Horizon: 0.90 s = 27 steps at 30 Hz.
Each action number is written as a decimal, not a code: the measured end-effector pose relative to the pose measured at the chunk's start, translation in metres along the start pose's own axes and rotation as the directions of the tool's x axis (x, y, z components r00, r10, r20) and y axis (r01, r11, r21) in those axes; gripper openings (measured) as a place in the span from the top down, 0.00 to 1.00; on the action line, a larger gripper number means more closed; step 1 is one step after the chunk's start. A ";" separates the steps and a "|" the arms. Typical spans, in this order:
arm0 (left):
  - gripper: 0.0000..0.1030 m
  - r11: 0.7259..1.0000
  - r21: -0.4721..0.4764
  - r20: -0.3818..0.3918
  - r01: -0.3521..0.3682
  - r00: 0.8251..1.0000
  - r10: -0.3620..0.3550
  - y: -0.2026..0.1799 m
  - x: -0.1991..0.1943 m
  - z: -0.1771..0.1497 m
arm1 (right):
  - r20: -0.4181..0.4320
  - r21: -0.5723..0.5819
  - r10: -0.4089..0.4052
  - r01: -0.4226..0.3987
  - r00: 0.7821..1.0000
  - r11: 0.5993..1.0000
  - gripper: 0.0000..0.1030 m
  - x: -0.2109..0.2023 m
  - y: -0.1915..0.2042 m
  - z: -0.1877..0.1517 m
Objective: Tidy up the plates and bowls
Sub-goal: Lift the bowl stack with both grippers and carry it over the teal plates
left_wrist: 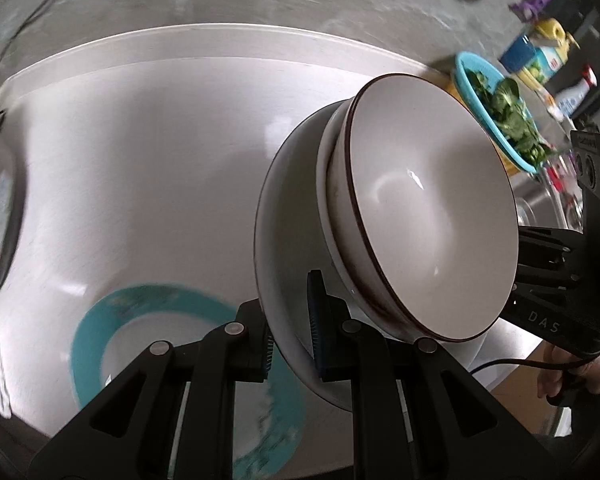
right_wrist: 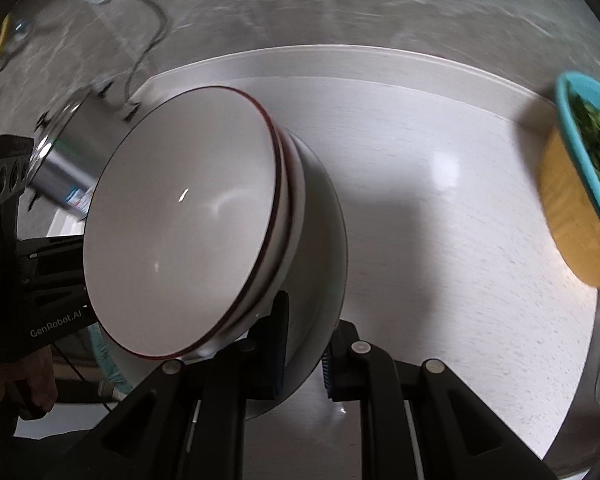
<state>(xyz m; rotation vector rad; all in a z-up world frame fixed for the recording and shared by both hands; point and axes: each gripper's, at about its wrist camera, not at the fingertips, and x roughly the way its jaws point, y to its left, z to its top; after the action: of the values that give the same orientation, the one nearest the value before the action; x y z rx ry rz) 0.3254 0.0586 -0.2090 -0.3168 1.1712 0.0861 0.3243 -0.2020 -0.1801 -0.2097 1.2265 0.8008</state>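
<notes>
A white plate (left_wrist: 284, 216) carries a stack of two white bowls with dark brown rims (left_wrist: 432, 208). My left gripper (left_wrist: 292, 344) is shut on the plate's rim on one side. My right gripper (right_wrist: 304, 356) is shut on the opposite rim of the same plate (right_wrist: 324, 240), with the bowls (right_wrist: 180, 224) on it. The stack is held up above the white table (left_wrist: 140, 160). A white plate with a teal ring (left_wrist: 96, 328) lies on the table below, blurred. The right gripper body shows at the right of the left wrist view (left_wrist: 560, 272).
A teal basket of green leaves (left_wrist: 500, 108) stands at the table's right, over a yellow container (right_wrist: 572, 216). Bottles (left_wrist: 548, 60) stand behind it. A steel pot (right_wrist: 64, 152) is at the left. Cables lie on the grey floor (right_wrist: 148, 24).
</notes>
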 end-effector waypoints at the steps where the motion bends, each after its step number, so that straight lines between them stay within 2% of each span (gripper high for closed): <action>1: 0.88 1.000 -0.019 0.006 -0.009 1.000 0.009 0.009 -0.008 -0.005 | -0.002 -0.015 0.007 -0.007 1.000 1.000 0.84 0.000 0.008 0.000; 13: 0.87 0.982 -0.179 0.010 -0.067 0.998 0.070 0.105 -0.079 -0.087 | -0.059 -0.178 0.097 -0.106 0.994 0.978 0.84 0.018 0.096 0.007; 27: 0.88 0.967 -0.239 -0.052 -0.086 0.996 0.076 0.153 -0.069 -0.146 | -0.157 -0.198 0.100 -0.131 0.982 0.971 0.84 0.069 0.136 -0.016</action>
<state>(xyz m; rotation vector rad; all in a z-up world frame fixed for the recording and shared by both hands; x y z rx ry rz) 0.1330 0.1691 -0.2272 -0.4865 1.2177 0.2964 0.2318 -0.0833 -0.2112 -0.3754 1.3015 1.0318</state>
